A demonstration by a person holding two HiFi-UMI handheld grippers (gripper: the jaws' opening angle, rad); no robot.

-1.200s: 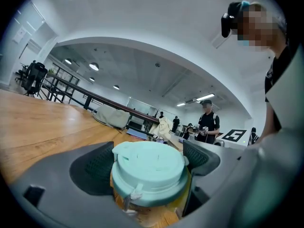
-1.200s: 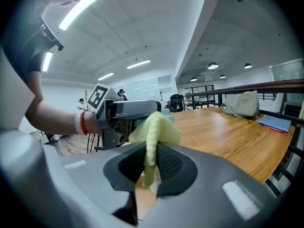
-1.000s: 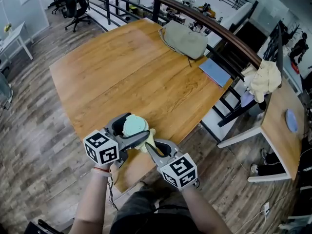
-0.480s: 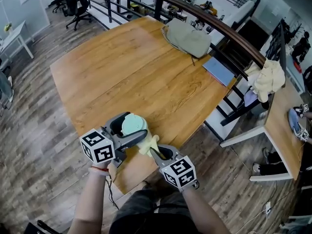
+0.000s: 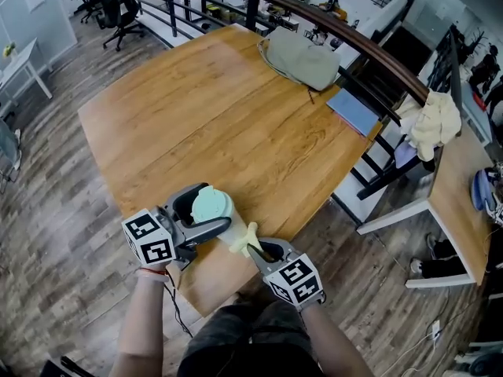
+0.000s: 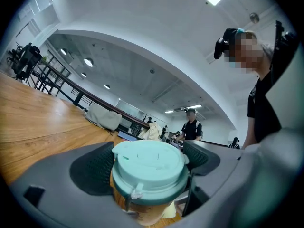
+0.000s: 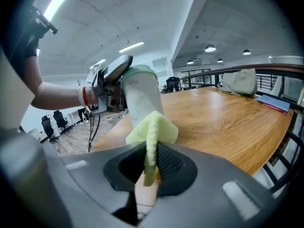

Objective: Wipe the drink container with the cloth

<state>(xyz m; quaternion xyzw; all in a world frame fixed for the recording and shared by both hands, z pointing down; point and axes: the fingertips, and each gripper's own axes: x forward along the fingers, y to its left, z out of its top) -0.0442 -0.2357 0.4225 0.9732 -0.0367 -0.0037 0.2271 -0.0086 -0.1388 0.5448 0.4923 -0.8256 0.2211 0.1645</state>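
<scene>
The drink container (image 5: pixel 215 211) is a pale cup with a mint-green lid (image 6: pixel 148 161), held tilted over the near corner of the wooden table (image 5: pixel 212 116). My left gripper (image 5: pixel 198 217) is shut on it just under the lid. My right gripper (image 5: pixel 253 249) is shut on a yellow cloth (image 7: pixel 151 131), whose bunched end lies against the cup's lower side (image 7: pixel 141 100). In the head view the cloth (image 5: pixel 244 239) shows between the cup and the right jaws.
A grey-green bag (image 5: pixel 300 60) and a blue notebook (image 5: pixel 354 112) lie at the table's far edge by a dark railing (image 5: pixel 346 38). A second table (image 5: pixel 456 203) with a bundled cloth stands to the right. Office chairs (image 5: pixel 118 2) stand far left. Another person (image 6: pixel 191 128) stands beyond.
Both grippers have shifted slightly left and toward me with the cup. The cloth has slid lower along the cup's side.
</scene>
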